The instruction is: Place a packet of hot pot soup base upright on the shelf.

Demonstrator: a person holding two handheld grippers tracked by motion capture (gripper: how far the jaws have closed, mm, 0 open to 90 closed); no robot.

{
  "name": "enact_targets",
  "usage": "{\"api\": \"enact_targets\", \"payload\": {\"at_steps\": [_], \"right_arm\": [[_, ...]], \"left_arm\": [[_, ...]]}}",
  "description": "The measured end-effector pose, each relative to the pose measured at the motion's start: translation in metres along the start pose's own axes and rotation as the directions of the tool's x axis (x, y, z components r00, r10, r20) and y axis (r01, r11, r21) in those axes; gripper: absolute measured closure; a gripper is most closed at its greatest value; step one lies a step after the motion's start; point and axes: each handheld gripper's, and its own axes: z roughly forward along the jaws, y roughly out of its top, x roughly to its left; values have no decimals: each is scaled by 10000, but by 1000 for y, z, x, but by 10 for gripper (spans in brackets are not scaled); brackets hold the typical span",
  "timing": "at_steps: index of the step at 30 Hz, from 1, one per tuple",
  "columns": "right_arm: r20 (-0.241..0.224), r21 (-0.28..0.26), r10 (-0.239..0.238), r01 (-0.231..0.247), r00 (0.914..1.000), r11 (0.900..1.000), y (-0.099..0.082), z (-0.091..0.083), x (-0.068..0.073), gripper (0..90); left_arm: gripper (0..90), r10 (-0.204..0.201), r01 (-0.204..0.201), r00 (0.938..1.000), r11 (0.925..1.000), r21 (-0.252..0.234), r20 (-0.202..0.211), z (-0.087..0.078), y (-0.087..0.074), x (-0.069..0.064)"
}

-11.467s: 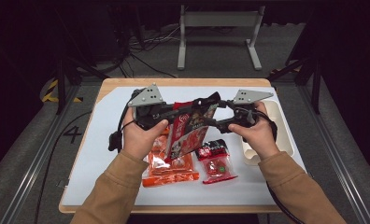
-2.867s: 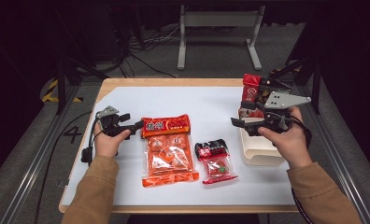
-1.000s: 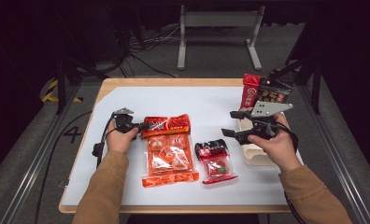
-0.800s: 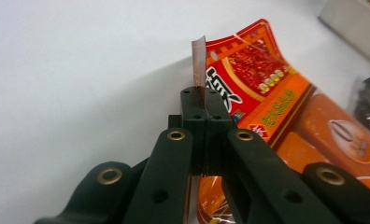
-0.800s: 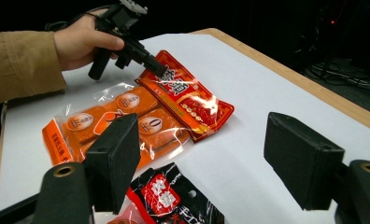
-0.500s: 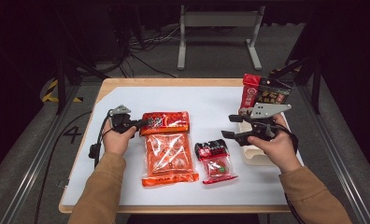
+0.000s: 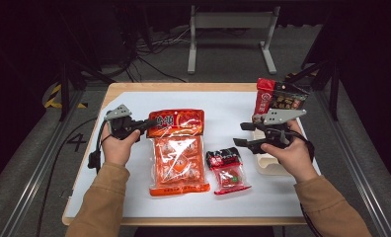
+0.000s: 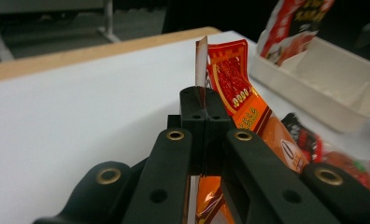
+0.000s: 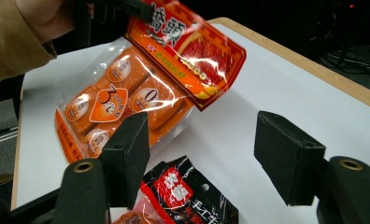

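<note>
My left tool (image 7: 145, 123) stays clamped on the top corner of the orange snack pack (image 7: 177, 150), whose header has lifted off the bench (image 7: 223, 106) toward the white tray (image 7: 272, 165), while my empty right tool (image 7: 243, 134) has just been closing.

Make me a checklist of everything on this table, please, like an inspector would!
Surface: white table, wooden edge.
Job's things: big orange snack bag, top corner lifted; small red-black packet lying flat.
Clutter: white tray at right, red bag standing in it.
Grippers: left hand-held gripper shut on the orange bag's top edge; right hand-held gripper open, holding nothing, its jaws have just been closing.
Cables: black cable from the left one.
Surroundings: dark floor, grey metal stand behind.
</note>
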Motion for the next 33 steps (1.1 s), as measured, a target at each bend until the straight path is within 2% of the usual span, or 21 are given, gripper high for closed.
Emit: {"api": "enact_targets", "payload": {"at_steps": [5, 6, 9, 11, 12, 15, 18, 23, 27, 30, 33], "right_arm": [[-72, -28, -9, 9, 10000, 10000, 1, -2, 2, 368], [-86, -30, -10, 10, 10000, 10000, 1, -2, 3, 368], [-122, -27, 0, -1, 9999, 10000, 0, -3, 4, 368], [-152, -51, 14, -15, 9999, 10000, -1, -3, 4, 366], [-152, -51, 14, -15, 9999, 10000, -1, -3, 4, 366], [-85, 11, 13, -13, 10000, 10000, -2, -2, 3, 360], [-85, 25, 95, -95, 9999, 10000, -4, 0, 3, 342], [-413, 40, 67, -66, 9991, 10000, -8, 10, 6, 286], [-633, -108, -83, 76, 9980, 9999, -9, 18, 9, 253], [-702, -164, -118, 107, 9975, 9998, -10, 23, 9, 245], [-697, -215, -165, 151, 9974, 9997, -10, 24, 9, 241]], "left_arm": [[900, 645, -637, 9976, 9974, -335, 234, -10, 18, -20], [900, 633, -618, 9974, 9973, -405, 349, -12, 21, -24], [900, 970, -933, 9940, 9931, -705, 514, -19, 29, -36], [900, 1366, -1308, 9887, 9875, -877, 626, -23, 37, -46], [900, 1366, -1308, 9887, 9875, -877, 626, -23, 37, -46], [900, 1871, -1795, 9797, 9786, -1007, 721, -27, 44, -59], [900, 2187, -2081, 9723, 9707, -1202, 822, -30, 49, -69], [900, 2664, -2510, 9594, 9562, -1505, 926, -34, 56, -83], [900, 2982, -2780, 9496, 9435, -1804, 966, -39, 60, -94], [900, 3246, -3031, 9405, 9350, -1843, 1002, -42, 65, -102], [900, 3350, -3126, 9369, 9308, -1895, 1000, -43, 67, -106]]}}
